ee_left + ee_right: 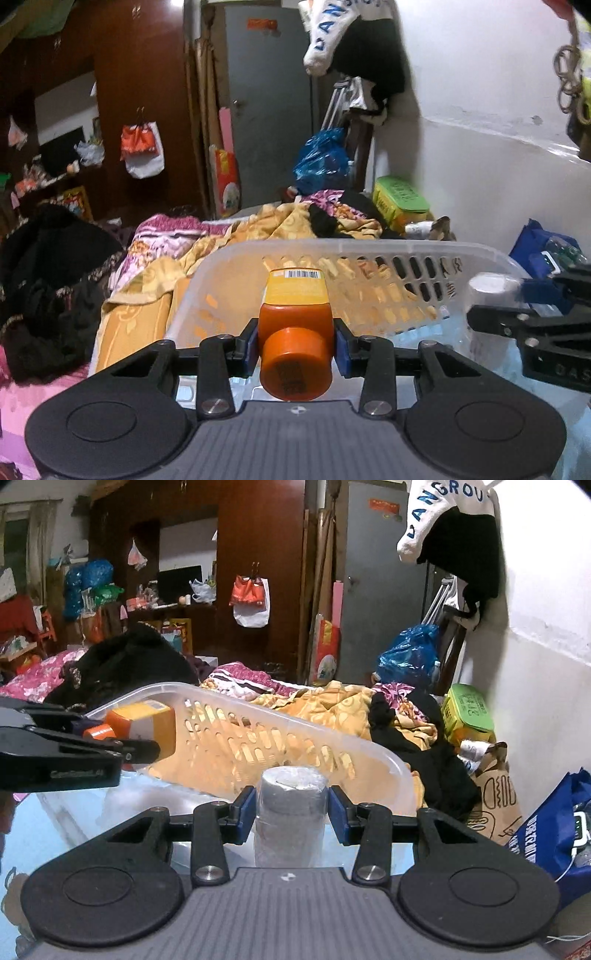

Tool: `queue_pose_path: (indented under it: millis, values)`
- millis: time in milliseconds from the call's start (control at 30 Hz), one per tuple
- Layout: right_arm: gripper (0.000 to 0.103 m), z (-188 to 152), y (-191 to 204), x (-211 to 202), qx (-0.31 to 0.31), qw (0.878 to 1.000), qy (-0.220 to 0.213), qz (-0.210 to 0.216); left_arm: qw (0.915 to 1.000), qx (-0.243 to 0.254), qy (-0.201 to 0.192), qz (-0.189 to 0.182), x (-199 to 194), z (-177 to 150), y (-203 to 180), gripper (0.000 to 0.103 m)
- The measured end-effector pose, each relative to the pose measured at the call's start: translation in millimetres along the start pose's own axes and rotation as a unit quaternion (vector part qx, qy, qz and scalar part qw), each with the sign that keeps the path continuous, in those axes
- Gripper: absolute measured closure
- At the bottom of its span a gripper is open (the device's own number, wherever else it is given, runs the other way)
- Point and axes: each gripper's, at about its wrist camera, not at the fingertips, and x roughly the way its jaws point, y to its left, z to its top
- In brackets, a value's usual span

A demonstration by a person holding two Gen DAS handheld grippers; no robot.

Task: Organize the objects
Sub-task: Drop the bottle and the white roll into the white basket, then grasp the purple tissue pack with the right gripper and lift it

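My left gripper (pixel 295 345) is shut on an orange and yellow bottle (pixel 295 317), cap toward the camera, held above the near end of a translucent white basket (pixel 369 245). My right gripper (pixel 291 812) is shut on a grey roll wrapped in clear plastic (pixel 290 805), held over the basket's (pixel 295 731) near corner. In the left wrist view the right gripper (pixel 524 306) shows at the right edge with the roll (pixel 491 286). In the right wrist view the left gripper (pixel 122 738) shows at the left with the bottle (pixel 147 725).
The basket lies on a bed strewn with an orange blanket (pixel 288 221), patterned bedding and black clothes (pixel 424 760). A green box (pixel 467 710), a brown paper bag (pixel 495 794) and a blue bag (pixel 554 834) stand by the white wall. A wardrobe and grey door stand behind.
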Motion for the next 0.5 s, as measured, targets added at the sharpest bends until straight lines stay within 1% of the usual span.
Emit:
queue_pose_path:
  millis: [100,133,167,200,233,267,300,333,367,433,467,500]
  values:
    - [0.055,-1,-3,-6,0.004,1.000,-0.014,0.012,0.9999,-0.010,-0.003,-0.010,1,-1,5,0.059]
    - [0.049,0,-4,-9,0.010,1.000,-0.020,0.016,0.9998,-0.013,-0.007,-0.011,1,0,6,0.059]
    - [0.041,2,-5,-12,0.015,0.999,-0.026,0.016,0.9998,-0.016,-0.012,-0.010,0,1,6,0.050]
    - [0.019,3,-5,-16,0.017,0.999,-0.033,0.013,0.9996,-0.016,-0.021,-0.009,-4,1,7,0.034]
    - [0.006,4,-5,-22,0.016,0.999,-0.047,0.008,0.9993,-0.016,-0.032,-0.011,-8,2,7,0.027]
    - [0.005,4,-5,-30,0.018,0.998,-0.064,0.006,0.9988,-0.015,-0.046,-0.011,-14,2,7,0.024]
    - [0.004,2,-5,-40,0.019,0.997,-0.080,0.015,0.9980,-0.014,-0.061,-0.006,-22,1,7,0.024]
    - [0.001,-2,-6,-53,0.018,0.995,-0.098,0.027,0.9972,-0.015,-0.074,-0.002,-33,0,7,0.024]
    - [0.000,-8,-6,-67,0.015,0.992,-0.117,0.033,0.9964,-0.016,-0.083,-0.006,-45,-4,8,0.024]
    - [0.000,-26,-10,-91,0.013,0.989,-0.145,0.035,0.9938,-0.012,-0.108,-0.019,-72,-15,7,0.024]
    - [0.000,-37,-13,-101,0.015,0.987,-0.154,0.042,0.9919,-0.003,-0.124,-0.029,-88,-24,6,0.023]
    - [0.000,-50,-17,-110,0.019,0.985,-0.160,0.058,0.9897,0.008,-0.137,-0.041,-104,-37,5,0.020]
